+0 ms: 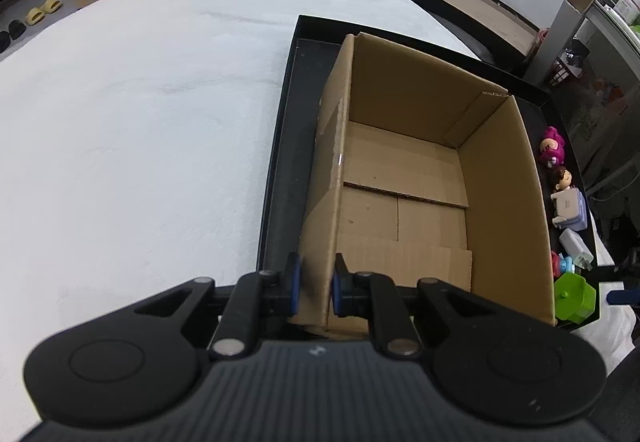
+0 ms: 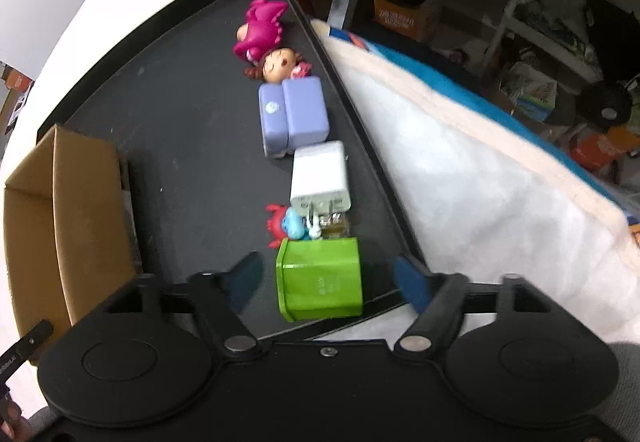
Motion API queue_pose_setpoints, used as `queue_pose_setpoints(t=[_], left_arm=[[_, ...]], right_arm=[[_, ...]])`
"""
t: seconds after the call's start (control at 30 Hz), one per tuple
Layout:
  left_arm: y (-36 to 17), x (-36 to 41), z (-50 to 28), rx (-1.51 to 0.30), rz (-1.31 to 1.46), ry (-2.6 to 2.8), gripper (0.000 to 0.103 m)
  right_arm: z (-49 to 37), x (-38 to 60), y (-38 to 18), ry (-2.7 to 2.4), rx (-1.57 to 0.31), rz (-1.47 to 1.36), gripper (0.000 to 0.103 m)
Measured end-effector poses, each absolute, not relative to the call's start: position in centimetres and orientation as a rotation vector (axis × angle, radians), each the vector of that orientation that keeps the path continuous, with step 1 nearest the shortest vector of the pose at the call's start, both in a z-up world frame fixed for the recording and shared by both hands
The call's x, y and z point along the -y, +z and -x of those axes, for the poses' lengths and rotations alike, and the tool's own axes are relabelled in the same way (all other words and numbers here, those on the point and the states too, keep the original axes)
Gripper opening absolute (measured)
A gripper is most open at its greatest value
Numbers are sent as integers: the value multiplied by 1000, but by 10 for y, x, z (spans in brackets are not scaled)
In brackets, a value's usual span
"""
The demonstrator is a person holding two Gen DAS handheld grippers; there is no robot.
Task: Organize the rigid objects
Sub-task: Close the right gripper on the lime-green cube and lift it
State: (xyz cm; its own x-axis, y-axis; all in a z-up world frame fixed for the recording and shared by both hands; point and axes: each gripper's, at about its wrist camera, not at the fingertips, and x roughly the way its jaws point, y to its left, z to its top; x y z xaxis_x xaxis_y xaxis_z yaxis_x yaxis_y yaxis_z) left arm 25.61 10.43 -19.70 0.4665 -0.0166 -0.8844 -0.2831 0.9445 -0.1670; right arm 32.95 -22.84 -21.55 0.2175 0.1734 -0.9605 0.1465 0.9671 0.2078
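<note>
An open, empty cardboard box [image 1: 404, 178] stands in a black tray [image 1: 288, 146]. My left gripper [image 1: 316, 288] is shut on the box's near left wall. Along the tray's right side lies a row of small things: a pink figure [image 2: 262, 28], a doll [image 2: 280, 64], a purple block [image 2: 294, 114], a white charger [image 2: 320, 174], a small red and blue figure [image 2: 284, 224] and a green box [image 2: 320, 278]. My right gripper [image 2: 328, 278] is open, its blurred fingers astride the green box with gaps on both sides.
The tray rests on a white bed cover [image 1: 140, 122]. A white and blue blanket [image 2: 460, 182] lies just beyond the tray's right rim. A dark side table [image 1: 460, 6] with a cup and a mask stands behind, and cluttered shelves are at the right.
</note>
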Motion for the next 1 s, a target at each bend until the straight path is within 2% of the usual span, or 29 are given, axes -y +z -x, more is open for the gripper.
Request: queue_pose_setpoints(t=[0.27,0.33,0.37,0.4,1.0], left_arm=[[-197,-103,-255,-1073,312,181,14],[-198,-103,-254,-1070,311,182,14],[-199,-104,-253,-1069,319,187,14],[-200,-106,-252,-1069,338,197,14],[-196,-94,-252,-1074,311,222,14]], right_arm=[[-339,220,-231,36,-1434,-185,84],[-339,215,-237,44,-1450,-166,80],[-339,212,-241,49,-1463,-152,69],[-339,210,-243,52,-1479,-145,48],[-326,182,-183,169,-1299,-111,48]])
